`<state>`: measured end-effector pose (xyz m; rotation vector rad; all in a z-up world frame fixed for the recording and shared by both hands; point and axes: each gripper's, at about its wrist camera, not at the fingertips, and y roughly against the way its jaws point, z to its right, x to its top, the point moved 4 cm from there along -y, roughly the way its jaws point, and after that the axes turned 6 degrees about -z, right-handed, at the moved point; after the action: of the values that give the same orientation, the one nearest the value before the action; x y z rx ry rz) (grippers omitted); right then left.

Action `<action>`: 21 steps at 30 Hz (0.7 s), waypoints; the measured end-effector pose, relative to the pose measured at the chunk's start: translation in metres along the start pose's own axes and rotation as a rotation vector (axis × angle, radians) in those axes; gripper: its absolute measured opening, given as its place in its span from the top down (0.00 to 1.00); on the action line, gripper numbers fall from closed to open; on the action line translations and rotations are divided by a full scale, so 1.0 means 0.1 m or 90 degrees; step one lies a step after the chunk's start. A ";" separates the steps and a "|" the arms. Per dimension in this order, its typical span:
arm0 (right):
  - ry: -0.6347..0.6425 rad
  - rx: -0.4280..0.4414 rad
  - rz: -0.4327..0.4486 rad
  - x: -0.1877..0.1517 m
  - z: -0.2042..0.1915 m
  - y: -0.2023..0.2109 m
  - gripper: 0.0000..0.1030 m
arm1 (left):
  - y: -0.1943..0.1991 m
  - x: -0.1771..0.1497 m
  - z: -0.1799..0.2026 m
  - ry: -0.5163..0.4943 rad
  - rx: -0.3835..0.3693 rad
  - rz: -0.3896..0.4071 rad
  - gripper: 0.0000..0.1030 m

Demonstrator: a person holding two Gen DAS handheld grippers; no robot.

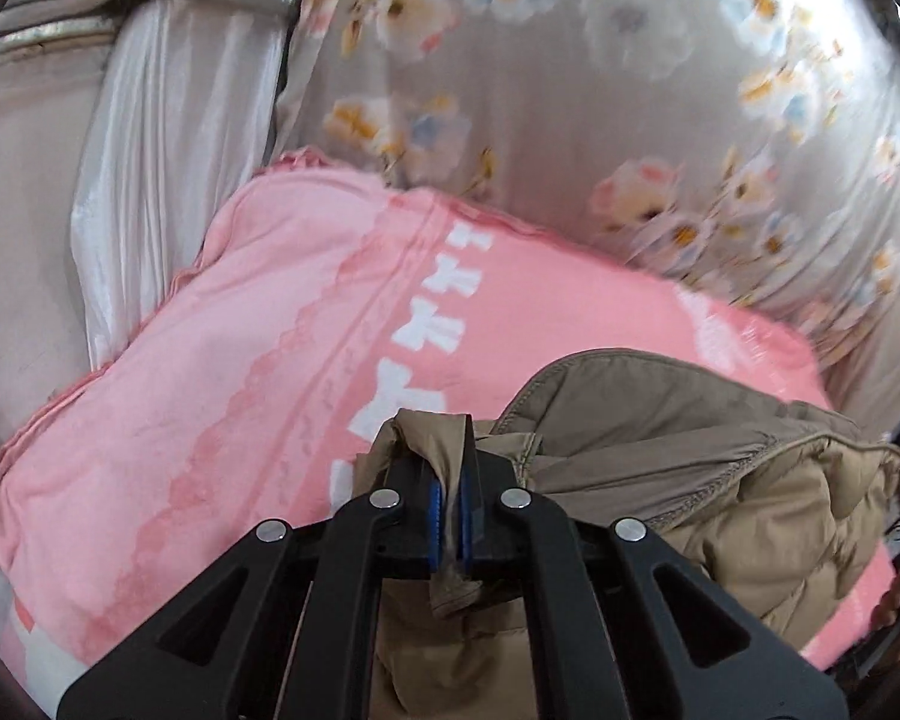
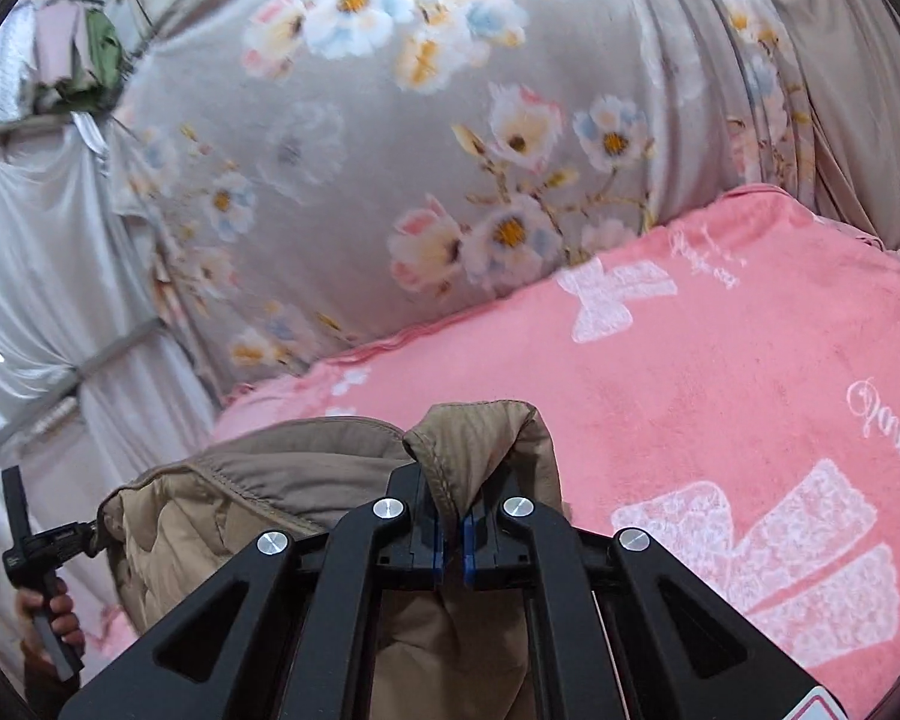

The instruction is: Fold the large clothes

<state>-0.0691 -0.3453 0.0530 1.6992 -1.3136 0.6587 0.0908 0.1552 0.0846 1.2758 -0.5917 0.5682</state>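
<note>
A tan quilted jacket (image 1: pixel 720 480) hangs lifted above a pink blanket (image 1: pixel 210 360) spread over the bed. My left gripper (image 1: pixel 448 516) is shut on a bunched edge of the jacket, with the cloth pinched between its blue pads. In the right wrist view the same jacket (image 2: pixel 258 480) sags to the left, and my right gripper (image 2: pixel 452 540) is shut on another fold of its edge that pokes up between the fingers. At the far left of that view a hand holds the left gripper (image 2: pixel 24 546). Much of the jacket hangs below, hidden by the gripper bodies.
A grey floral curtain (image 2: pixel 420 150) hangs right behind the bed. White satin drapes (image 1: pixel 132 150) tied with a band stand at the left. The pink blanket (image 2: pixel 750 390) with white bow prints stretches to the right.
</note>
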 end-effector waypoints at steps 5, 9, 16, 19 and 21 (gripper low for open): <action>-0.012 -0.042 -0.042 -0.10 0.11 -0.64 0.97 | -0.76 -0.06 -0.07 -0.001 0.052 -0.068 0.97; -0.037 -0.071 -0.076 -0.23 0.27 -1.00 0.97 | -1.17 -0.16 -0.09 -0.009 0.082 -0.107 0.97; -0.072 -0.096 -0.129 -0.46 0.48 -1.40 0.97 | -1.55 -0.28 -0.11 -0.014 0.103 -0.145 0.96; -0.076 -0.102 -0.146 -0.54 0.53 -1.53 0.97 | -1.65 -0.33 -0.11 -0.023 0.109 -0.151 0.95; -0.080 -0.105 -0.157 -0.60 0.56 -1.61 0.97 | -1.72 -0.35 -0.11 -0.026 0.109 -0.155 0.95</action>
<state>0.0602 -0.3539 -0.0735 1.7520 -1.1823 0.2971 0.1845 0.1298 -0.0619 1.4992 -0.4195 0.3979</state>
